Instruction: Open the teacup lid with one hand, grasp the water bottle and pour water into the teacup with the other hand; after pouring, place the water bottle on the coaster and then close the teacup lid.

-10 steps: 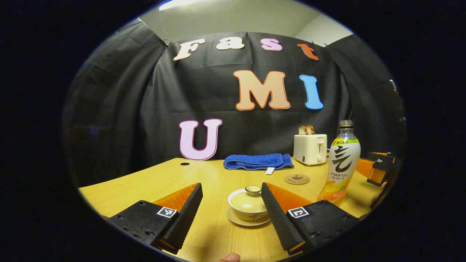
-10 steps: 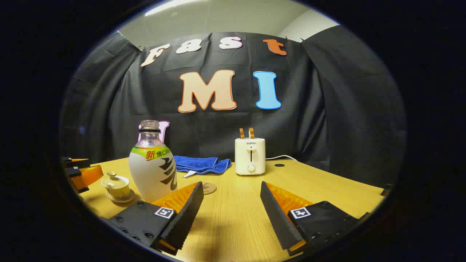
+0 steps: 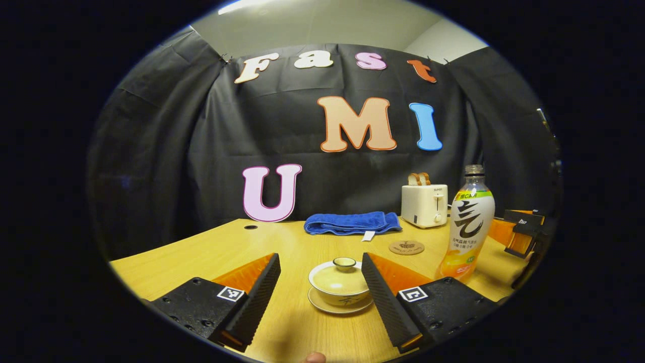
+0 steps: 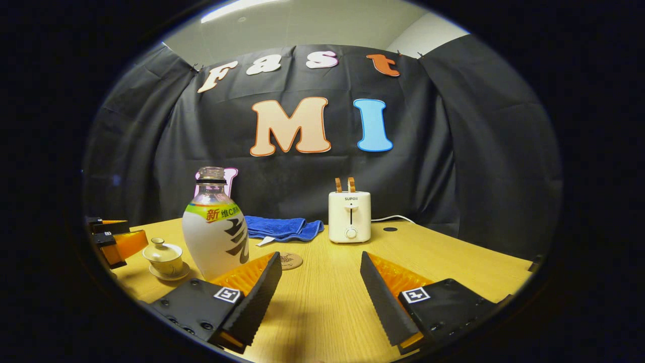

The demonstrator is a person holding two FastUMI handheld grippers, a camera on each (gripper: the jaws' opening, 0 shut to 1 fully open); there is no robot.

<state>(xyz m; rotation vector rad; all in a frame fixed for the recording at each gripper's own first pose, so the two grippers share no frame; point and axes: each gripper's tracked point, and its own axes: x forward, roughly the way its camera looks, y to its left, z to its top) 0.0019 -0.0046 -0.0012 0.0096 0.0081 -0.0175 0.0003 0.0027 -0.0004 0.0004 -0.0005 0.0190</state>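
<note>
A pale lidded teacup (image 3: 340, 282) on a saucer stands on the wooden table (image 3: 201, 257), between and just beyond the tips of my open left gripper (image 3: 318, 287); its lid is on. The uncapped water bottle (image 3: 466, 224) with a white label stands upright to the right, behind a round brown coaster (image 3: 406, 247). In the right gripper view, my right gripper (image 4: 318, 287) is open over bare table, with the bottle (image 4: 215, 232) just left of its left finger, the coaster (image 4: 291, 260) beyond, and the teacup (image 4: 163, 258) far left next to the left gripper's fingers (image 4: 113, 241).
A folded blue towel (image 3: 351, 223) lies at the back of the table. A cream toaster (image 3: 424, 204) holding two slices of bread stands to its right, its cable trailing behind in the right gripper view. The table's far edge meets the booth's cloth wall.
The left gripper has shifted slightly right and closer, so the teacup sits more centred between its fingers. The right gripper has drifted a little left, with the bottle nearer its left finger.
</note>
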